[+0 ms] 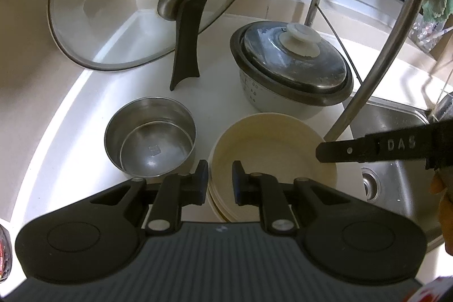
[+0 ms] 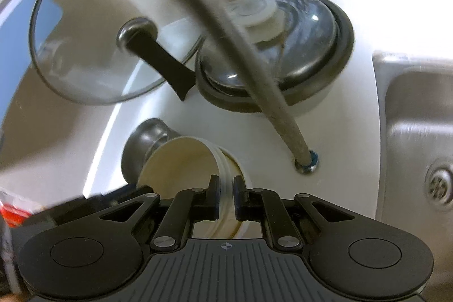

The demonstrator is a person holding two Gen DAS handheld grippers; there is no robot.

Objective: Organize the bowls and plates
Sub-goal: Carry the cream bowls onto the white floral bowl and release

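Note:
A stack of cream bowls [image 1: 271, 152] sits on the white counter [image 1: 85, 109], next to two nested steel bowls [image 1: 151, 136]. My left gripper [image 1: 220, 180] hovers over the near left rim of the stack, its jaws a little apart with the rim between them, not clearly pinching it. My right gripper [image 1: 321, 152] reaches in from the right to the stack's far rim. In the right wrist view my right gripper [image 2: 226, 196] is shut on the rims of several cream bowls [image 2: 181, 166], tilted up off the rest. The steel bowls [image 2: 144, 143] show behind them.
A glass lid [image 1: 141, 4] with a black handle leans against the corner wall. A lidded rice-cooker pot [image 1: 294, 64] stands behind the bowls. A curved metal rack leg [image 1: 382, 47] rises beside the stack; its foot [image 2: 305, 160] rests on the counter. A steel sink [image 1: 396, 160] lies right.

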